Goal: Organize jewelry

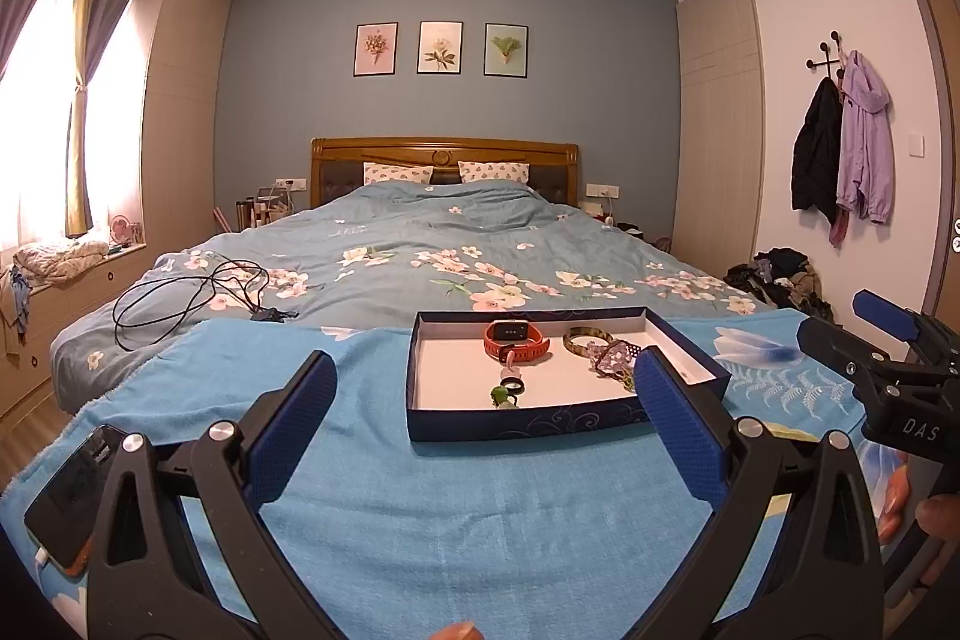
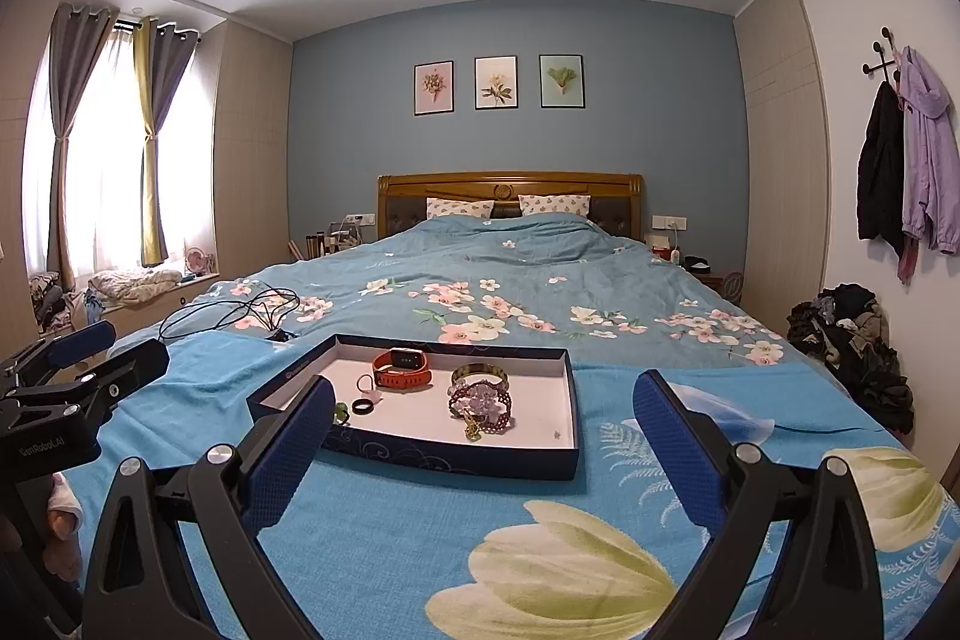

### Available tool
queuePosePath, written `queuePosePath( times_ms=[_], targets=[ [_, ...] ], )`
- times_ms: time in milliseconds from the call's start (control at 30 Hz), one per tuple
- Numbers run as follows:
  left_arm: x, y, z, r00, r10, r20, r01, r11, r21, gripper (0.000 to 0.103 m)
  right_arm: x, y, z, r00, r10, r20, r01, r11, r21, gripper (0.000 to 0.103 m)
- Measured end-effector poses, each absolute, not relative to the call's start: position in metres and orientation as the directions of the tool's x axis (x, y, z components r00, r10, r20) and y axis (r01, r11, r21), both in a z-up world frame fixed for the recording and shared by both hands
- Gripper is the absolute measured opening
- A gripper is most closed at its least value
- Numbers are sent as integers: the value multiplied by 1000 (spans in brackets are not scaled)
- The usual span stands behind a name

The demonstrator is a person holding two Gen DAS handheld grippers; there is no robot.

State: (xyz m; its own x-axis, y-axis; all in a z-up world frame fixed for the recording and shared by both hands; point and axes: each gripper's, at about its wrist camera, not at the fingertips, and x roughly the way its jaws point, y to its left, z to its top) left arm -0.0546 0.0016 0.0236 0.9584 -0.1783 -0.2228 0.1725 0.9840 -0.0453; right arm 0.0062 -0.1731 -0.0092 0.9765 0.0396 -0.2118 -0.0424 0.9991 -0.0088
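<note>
**Both grippers hanging spread before the jewelry box**

On the bed, the left gripper [image 1: 486,418] is hovering with its blue pads wide apart, grasping nothing. Just beyond it the shallow blue box [image 2: 336,445] is sitting on the blue towel [image 2: 390,532], and all the jewelry I can see is lying inside it. Going left to right: a small green piece [image 2: 341,412] near the front corner, a pink ring [image 2: 363,383] and a black ring [image 2: 362,405], the red watch [image 2: 403,369], then an olive bangle [image 2: 479,373] touching a purple beaded bracelet [image 2: 483,403]. The right gripper [image 2: 483,451] is hanging released too, level with the box's right half.

This is fitting either pieces already gathered or pieces waiting to be sorted. Whichever it is, the bracelets are tangling together, so pinching one strand cleanly and low, without snagging its neighbour, is looking like the careful way.
</note>
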Motion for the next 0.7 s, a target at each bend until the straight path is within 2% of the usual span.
queuePosePath(
  times_ms=[700],
  targets=[
    [-53,3,19,954,-184,-237,175,983,-58,98,7,-174,-9,977,37,-211,-40,999,-9,96]
  ],
)
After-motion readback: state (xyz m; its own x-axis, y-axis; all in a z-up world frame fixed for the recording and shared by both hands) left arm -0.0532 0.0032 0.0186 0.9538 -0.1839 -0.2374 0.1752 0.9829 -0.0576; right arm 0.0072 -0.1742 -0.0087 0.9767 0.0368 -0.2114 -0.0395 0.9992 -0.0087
